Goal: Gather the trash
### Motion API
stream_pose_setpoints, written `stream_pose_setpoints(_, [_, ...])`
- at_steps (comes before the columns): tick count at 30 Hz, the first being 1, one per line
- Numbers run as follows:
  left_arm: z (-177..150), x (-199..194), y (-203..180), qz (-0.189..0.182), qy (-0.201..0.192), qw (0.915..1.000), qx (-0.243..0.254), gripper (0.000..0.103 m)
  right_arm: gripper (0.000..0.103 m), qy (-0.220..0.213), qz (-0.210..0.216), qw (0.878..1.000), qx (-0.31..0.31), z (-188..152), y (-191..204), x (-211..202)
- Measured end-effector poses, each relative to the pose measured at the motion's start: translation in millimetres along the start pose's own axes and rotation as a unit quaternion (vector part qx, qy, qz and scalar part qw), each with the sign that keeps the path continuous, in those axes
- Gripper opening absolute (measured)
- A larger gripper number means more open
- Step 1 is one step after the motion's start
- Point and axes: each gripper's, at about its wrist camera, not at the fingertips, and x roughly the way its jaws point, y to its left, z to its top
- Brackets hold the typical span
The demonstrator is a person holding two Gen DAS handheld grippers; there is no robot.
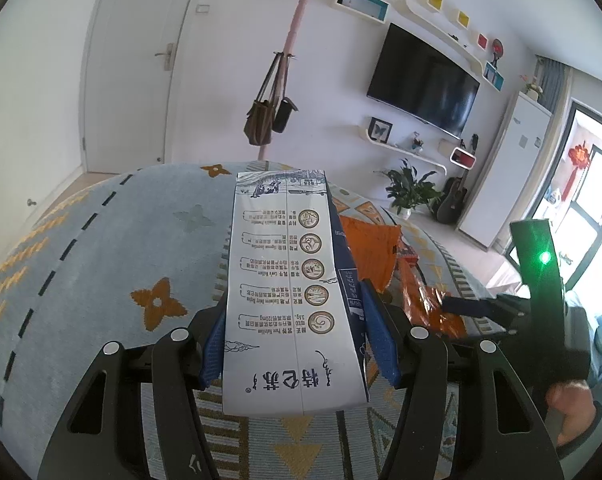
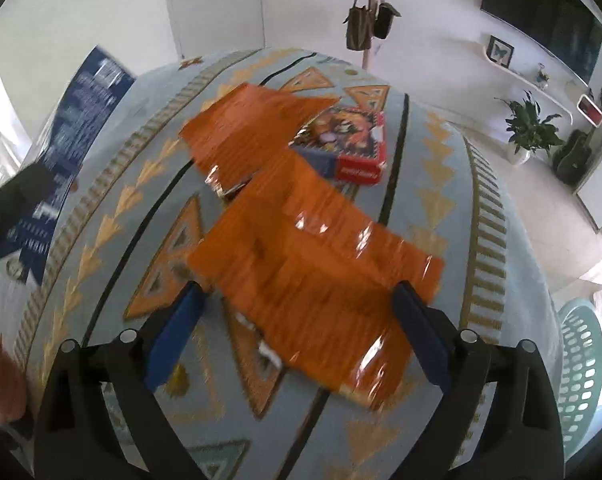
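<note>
The left gripper (image 1: 297, 344) pinches a milk carton (image 1: 289, 292) between its blue pads, held above the rug (image 1: 101, 248). The right gripper (image 2: 297, 336) hovers low over the rug, fingers spread around an orange wrapper (image 2: 313, 264) lying on it.

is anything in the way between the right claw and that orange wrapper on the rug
Nothing visible. The right claw is open, its fingers either side of the near orange wrapper on the rug. The picture is blurred.
</note>
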Motion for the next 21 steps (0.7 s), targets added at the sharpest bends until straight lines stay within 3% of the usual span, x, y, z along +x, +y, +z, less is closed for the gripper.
stream_pose_setpoints(3, [-3.3,0.0,-1.1,0.0,0.001,1.0,0.002,0.057,0.061,-0.008,0.005,1.0,0.008,5.0,-5.4,-3.9])
stream_pose_setpoints(5, [-4.9,-0.5,-2.7,0.0,0.001,1.0,0.006,0.057,0.027,-0.011,0.04,0.999,0.022,7.4,-12.9,-8.6])
stream_pose_setpoints(7, [-7.7,-2.5,-9.6,-0.005,0.0,0.9999,0.016,0.057,0.01,-0.014,0.052,0.998,0.036,7.2,-20.4,-14.3])
stream_pose_setpoints(15, [-2.4,-20.5,-47.4,-0.059,-0.011,0.9978,0.03,0.057,0.003,-0.075,0.047,0.994,0.061,-0.7,-46.4,-65.6])
stream_pose_setpoints(21, [5.9,-27.3,-111.4,-0.126,-0.017,0.9899,0.064,0.057,0.002,-0.146,0.044,0.984,0.095,-15.0,-88.3,-132.1])
